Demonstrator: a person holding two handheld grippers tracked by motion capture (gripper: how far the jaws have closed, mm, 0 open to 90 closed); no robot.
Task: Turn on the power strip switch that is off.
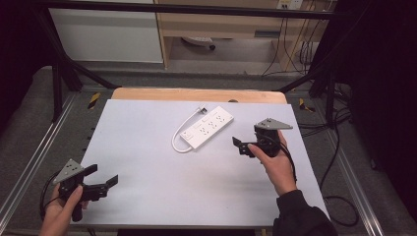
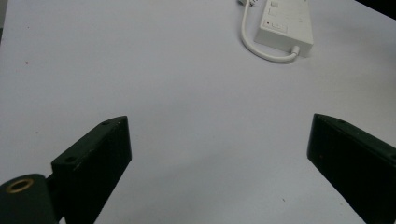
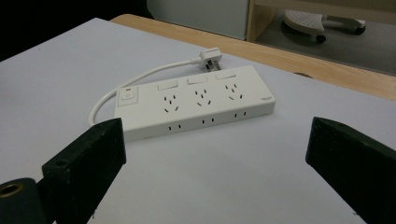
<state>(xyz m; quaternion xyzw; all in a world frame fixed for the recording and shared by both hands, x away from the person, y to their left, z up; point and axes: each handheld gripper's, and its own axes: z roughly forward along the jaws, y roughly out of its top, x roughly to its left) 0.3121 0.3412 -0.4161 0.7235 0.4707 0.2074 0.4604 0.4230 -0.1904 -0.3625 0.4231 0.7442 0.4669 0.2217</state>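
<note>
A white power strip (image 1: 207, 127) lies flat on the pale counter (image 1: 147, 147), slightly behind its middle and turned at a slant. It has three sockets in a row and a switch at its nearer end. Its white cord (image 1: 181, 129) loops out from that end and curves back along the strip to a plug (image 1: 201, 109) near the far edge. Bare surface surrounds the strip on every side. The right gripper (image 1: 241, 146), held in a hand (image 1: 275, 164) near the right edge, points at the strip with jaws spread wide, gripping nothing. The left gripper (image 1: 103, 178), held at the near left corner, well apart from the strip, is likewise released and empty. A wooden board (image 1: 196, 94) shows beyond the far edge.
</note>
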